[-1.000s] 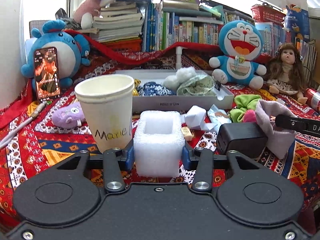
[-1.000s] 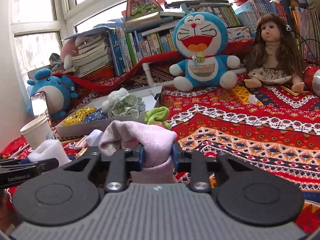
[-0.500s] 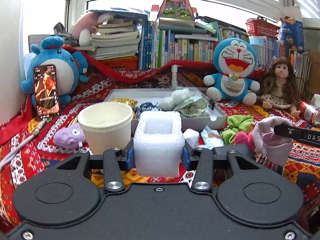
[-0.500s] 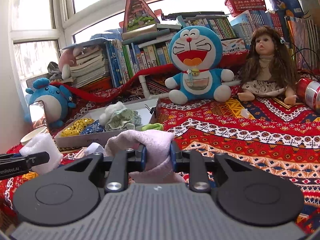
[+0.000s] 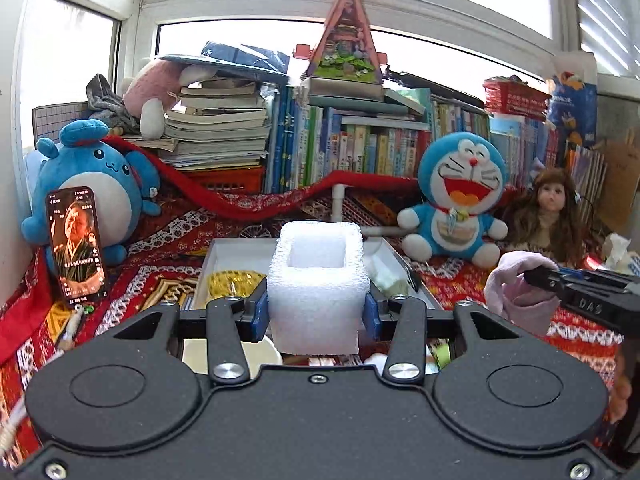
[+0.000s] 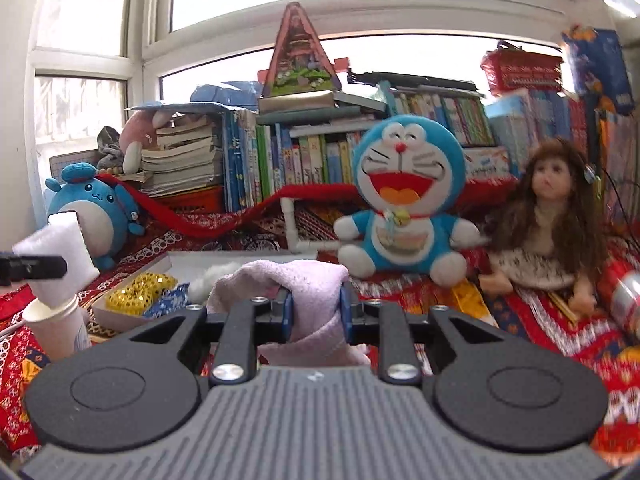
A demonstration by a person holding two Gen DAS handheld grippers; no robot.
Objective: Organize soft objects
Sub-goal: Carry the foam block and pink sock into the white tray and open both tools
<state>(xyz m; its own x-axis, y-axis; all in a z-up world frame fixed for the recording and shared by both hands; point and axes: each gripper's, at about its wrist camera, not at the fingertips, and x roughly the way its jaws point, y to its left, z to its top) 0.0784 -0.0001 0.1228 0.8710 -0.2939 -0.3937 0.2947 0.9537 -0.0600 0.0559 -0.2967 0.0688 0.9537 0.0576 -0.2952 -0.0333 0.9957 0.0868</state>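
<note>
From the left wrist, the left gripper [image 5: 316, 314] is clamped on a white foam block [image 5: 318, 292], held up in front of the white tray [image 5: 228, 252]. From the right wrist, the right gripper [image 6: 316, 312] pinches a pink cloth [image 6: 312, 292] tight, just right of the tray [image 6: 224, 258], the foam block [image 6: 60, 256] to its left.

Each black hand-held gripper [image 5: 316, 316] has blue pads and silver screws.

Daylight poured from the window [image 5: 280, 48] ahead of both tools, blown out white; fisheye edges bent, and the right view smeared.
</note>
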